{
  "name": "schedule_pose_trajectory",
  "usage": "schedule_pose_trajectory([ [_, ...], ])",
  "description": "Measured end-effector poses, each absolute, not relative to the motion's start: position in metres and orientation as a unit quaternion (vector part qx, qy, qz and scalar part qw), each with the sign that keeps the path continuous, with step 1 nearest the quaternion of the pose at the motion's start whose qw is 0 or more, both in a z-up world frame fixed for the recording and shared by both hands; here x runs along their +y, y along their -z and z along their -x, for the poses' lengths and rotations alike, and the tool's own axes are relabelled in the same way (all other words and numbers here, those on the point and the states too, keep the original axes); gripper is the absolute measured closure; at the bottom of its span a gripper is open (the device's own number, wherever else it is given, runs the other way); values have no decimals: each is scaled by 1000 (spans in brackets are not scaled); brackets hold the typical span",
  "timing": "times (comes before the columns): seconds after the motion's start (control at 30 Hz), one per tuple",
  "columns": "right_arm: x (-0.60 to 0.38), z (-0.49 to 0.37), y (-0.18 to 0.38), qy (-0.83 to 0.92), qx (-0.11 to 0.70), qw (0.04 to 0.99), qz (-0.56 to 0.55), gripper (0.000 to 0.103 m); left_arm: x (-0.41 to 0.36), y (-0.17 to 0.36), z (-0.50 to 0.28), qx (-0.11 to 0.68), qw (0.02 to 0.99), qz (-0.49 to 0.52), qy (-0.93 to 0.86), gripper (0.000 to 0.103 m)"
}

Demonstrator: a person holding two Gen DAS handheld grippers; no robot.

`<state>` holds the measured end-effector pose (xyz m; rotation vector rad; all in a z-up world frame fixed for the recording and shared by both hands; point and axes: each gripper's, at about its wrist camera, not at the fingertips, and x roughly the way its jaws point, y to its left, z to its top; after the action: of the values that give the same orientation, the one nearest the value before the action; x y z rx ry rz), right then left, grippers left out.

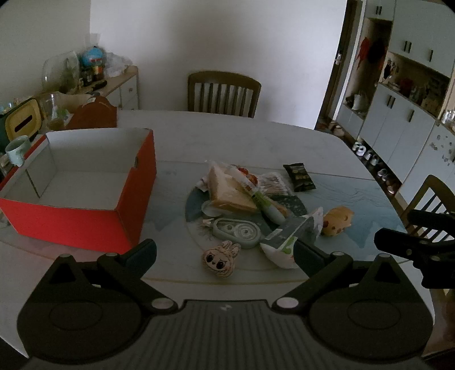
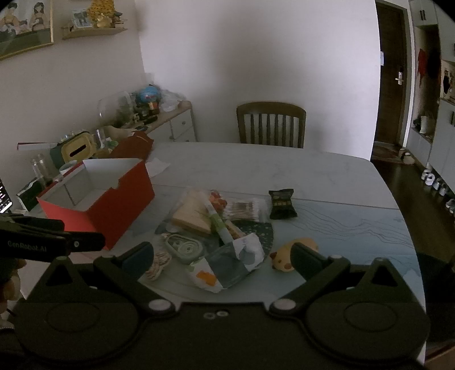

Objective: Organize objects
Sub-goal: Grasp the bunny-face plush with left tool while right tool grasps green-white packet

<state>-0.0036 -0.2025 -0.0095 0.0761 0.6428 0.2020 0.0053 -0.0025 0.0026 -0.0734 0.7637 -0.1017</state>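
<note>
Place: a home dining room.
Table: a large pale dining table (image 2: 256, 165) with wooden slat-back chairs (image 2: 271, 125) drawn up.
Storage: white built-in cabinets (image 1: 398, 119) with open shelves of household items.
Sideboard: a low drawer unit (image 2: 176, 122) crowded with jars and a globe.
Walls: a framed picture (image 2: 22, 25), a small shelf.
Exit: a dark wooden door (image 2: 391, 74).

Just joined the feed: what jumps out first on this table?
The red box with its bare white inside stands open on the left side of the table. Right of it lies a heap of small things, with a bunny-faced plush at its near edge and a yellow plush on its right. Both grippers, left and right, hover open in front.
</note>
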Motion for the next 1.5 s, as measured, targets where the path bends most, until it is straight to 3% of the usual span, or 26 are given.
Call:
schedule_pose_trajectory([
  [0.63, -197, -33, 24, -65, 350, 933, -43, 1, 7, 21, -41, 398, 915, 20, 67, 0],
  [1.4, -177, -117, 93, 20, 456, 886, -81, 15, -6, 119, -97, 435, 889, -67, 128, 1],
  [1.5, -177, -124, 103, 30, 473, 875, -97, 16, -9, 125, -100, 440, 884, -75, 138, 6],
])
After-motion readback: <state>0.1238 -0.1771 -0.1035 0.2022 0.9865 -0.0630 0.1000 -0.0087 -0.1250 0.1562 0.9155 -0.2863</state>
